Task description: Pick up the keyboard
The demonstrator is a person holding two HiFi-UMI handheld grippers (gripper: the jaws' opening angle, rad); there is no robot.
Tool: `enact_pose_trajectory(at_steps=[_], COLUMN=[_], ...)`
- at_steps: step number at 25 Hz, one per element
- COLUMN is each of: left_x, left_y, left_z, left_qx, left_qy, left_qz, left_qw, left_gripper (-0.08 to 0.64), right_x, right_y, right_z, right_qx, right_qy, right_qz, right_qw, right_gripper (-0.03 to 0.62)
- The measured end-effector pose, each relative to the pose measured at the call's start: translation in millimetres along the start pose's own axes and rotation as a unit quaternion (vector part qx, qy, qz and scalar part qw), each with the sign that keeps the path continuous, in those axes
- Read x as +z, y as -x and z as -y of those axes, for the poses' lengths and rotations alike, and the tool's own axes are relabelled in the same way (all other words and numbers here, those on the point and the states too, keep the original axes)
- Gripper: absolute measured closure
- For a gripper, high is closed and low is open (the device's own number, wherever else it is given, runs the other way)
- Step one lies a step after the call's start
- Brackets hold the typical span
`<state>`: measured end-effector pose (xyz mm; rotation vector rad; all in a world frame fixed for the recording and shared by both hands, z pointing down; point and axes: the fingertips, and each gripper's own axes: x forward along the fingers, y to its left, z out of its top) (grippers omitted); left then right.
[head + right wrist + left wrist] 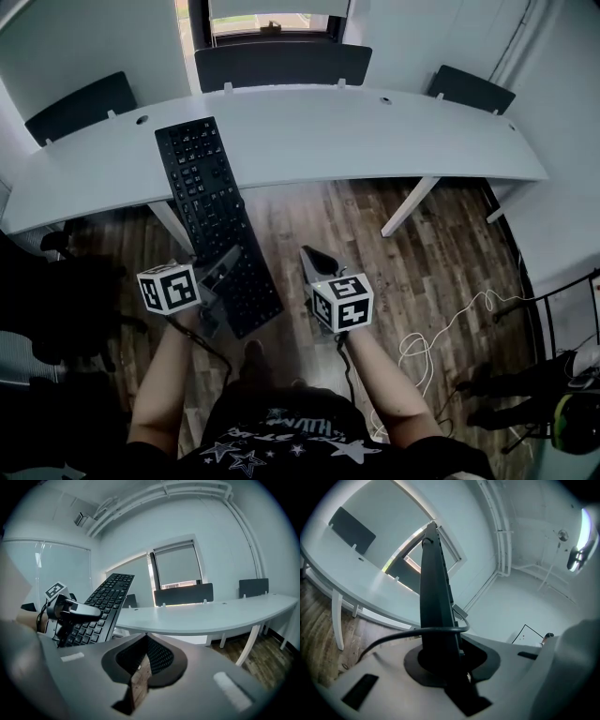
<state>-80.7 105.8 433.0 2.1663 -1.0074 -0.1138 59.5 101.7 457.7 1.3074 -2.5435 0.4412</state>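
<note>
Curved white tabletop [375, 141] ahead, wood floor [394, 262] underneath. The keyboard [211, 202] appears clear of the surface, its long axis running from the person out toward the tabletop with the far end tilted up. Left claw [221, 274] pinches its left edge close to the near end; right claw [312, 255], pressed together and empty, hangs just right of that end, so the left carries it alone.

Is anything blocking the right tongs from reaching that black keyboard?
Nothing visible. The keyboard is already clamped in the left tongs, and only open air separates it from the right tongs.
</note>
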Motion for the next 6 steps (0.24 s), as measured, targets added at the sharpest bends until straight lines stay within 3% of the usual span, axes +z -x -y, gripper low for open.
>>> enact_pose_trajectory(at_steps=[6], left_x=[-45.3], left_y=[25.4], left_z=[19.3], left_qx=[0.003], left_qy=[-0.013], left_qz=[-0.005], left_qw=[0.9999], left_gripper=[0.48], right_x=[-36.1], right_y=[41.0], right_z=[-16.6], right_qx=[0.007], right_qy=[0.002], right_qz=[-0.004], right_qw=[1.0], right_gripper=[0.589])
